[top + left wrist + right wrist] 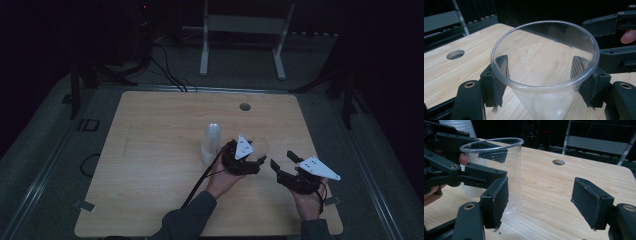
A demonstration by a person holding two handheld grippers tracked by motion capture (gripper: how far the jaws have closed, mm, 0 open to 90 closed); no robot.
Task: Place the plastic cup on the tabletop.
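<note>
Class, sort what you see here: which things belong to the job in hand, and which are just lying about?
In the job:
clear cup, gripped by the left gripper
right gripper, open beside it
stack of cups

Lying about:
white metal stand
floor cables
table's cable hole

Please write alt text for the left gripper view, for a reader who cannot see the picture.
A clear plastic cup stands upright on a light wooden table, clamped between the two black pads of the left tool. The table has a round hole at left; another black tool shows at right.
</note>
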